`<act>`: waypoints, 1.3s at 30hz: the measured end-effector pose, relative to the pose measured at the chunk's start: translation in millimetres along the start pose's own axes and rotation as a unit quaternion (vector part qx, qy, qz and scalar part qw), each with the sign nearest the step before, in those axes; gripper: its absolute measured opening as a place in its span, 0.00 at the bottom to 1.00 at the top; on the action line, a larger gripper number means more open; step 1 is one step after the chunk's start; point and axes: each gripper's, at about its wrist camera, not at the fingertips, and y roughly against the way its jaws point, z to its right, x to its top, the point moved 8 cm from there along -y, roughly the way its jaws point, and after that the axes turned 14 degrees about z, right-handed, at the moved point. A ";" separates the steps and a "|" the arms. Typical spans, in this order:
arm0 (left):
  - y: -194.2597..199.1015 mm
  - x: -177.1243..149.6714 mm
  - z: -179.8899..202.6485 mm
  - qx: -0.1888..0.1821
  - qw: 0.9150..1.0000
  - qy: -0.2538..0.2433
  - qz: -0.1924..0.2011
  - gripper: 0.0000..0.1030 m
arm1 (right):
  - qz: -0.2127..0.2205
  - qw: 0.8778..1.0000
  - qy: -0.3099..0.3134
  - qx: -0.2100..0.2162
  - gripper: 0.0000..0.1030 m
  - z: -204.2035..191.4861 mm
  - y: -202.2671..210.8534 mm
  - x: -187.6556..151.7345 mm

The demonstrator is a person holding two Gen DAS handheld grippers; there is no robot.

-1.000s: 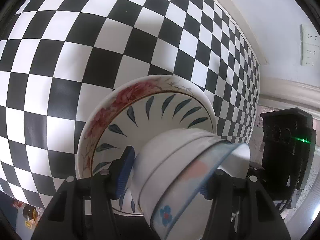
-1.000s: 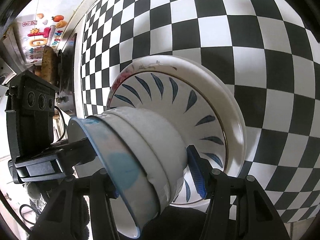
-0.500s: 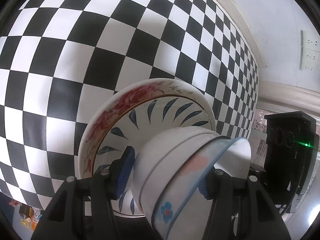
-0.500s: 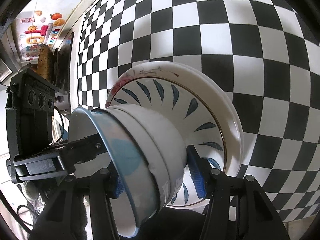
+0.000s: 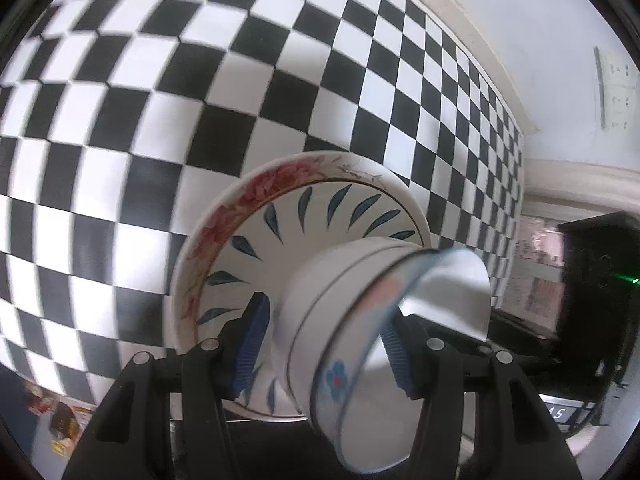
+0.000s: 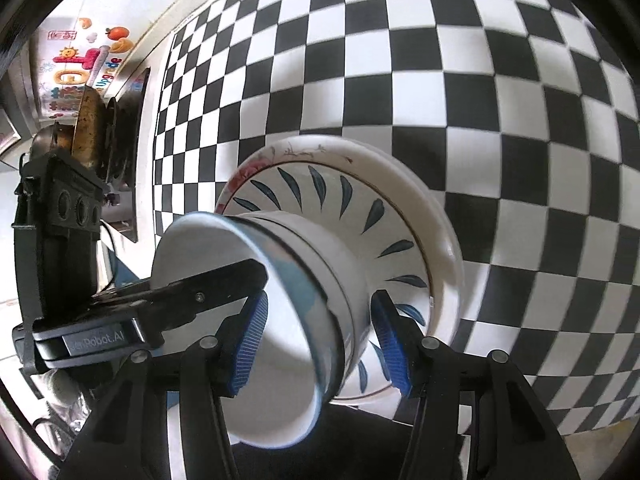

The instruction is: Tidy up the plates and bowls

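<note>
Both grippers are clamping the same stack of bowls [image 5: 360, 320] — the left gripper [image 5: 326, 344] from one side, the right gripper [image 6: 316, 340] from the other, jaws closed onto the walls. The bowls are sitting, seemingly, on stacked plates [image 6: 400, 200] over the checkered tablecloth [image 5: 200, 80].

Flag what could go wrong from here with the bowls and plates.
1. The left gripper and right gripper each pinch only the wall of the nested bowl stack; an outer bowl could slip free.
2. With two grippers on opposite sides, uneven motion could tilt the stack.
3. A dropped bowl would likely strike the leaf-pattern plate beneath.
</note>
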 end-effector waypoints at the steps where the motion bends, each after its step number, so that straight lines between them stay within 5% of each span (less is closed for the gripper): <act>1: 4.2 1.2 0.2 0.014 1.000 -0.012 0.011 0.50 | 0.009 1.000 0.007 -0.010 0.55 -0.1 5.2 0.1; 10: 59.7 2.5 11.5 0.121 0.978 -0.110 0.126 0.50 | 0.052 0.993 0.061 -0.085 0.55 -2.4 38.3 -15.1; 21: 100.6 -23.5 20.0 0.179 0.947 -0.165 0.209 0.50 | 0.131 0.976 0.092 -0.150 0.57 -11.2 100.1 -41.1; 24: 114.8 -28.6 26.4 0.186 0.938 -0.174 0.233 0.52 | 0.161 0.968 0.093 -0.167 0.67 -14.9 121.9 -50.8; 26: 127.2 -34.1 30.3 0.193 0.932 -0.180 0.249 0.52 | 0.179 0.965 0.090 -0.172 0.83 -17.2 134.9 -57.4; 30: 155.1 -44.2 37.1 0.198 0.920 -0.187 0.282 0.53 | 0.209 0.957 0.084 -0.180 0.93 -27.9 157.5 -72.7; 35: 187.6 -56.3 42.6 0.198 0.907 -0.195 0.317 0.85 | 0.261 0.942 0.084 -0.195 0.99 -42.7 192.2 -90.0; 39: 208.4 -68.8 52.1 0.196 0.897 -0.206 0.338 0.92 | 0.295 0.930 0.087 -0.204 1.00 -51.6 222.3 -103.2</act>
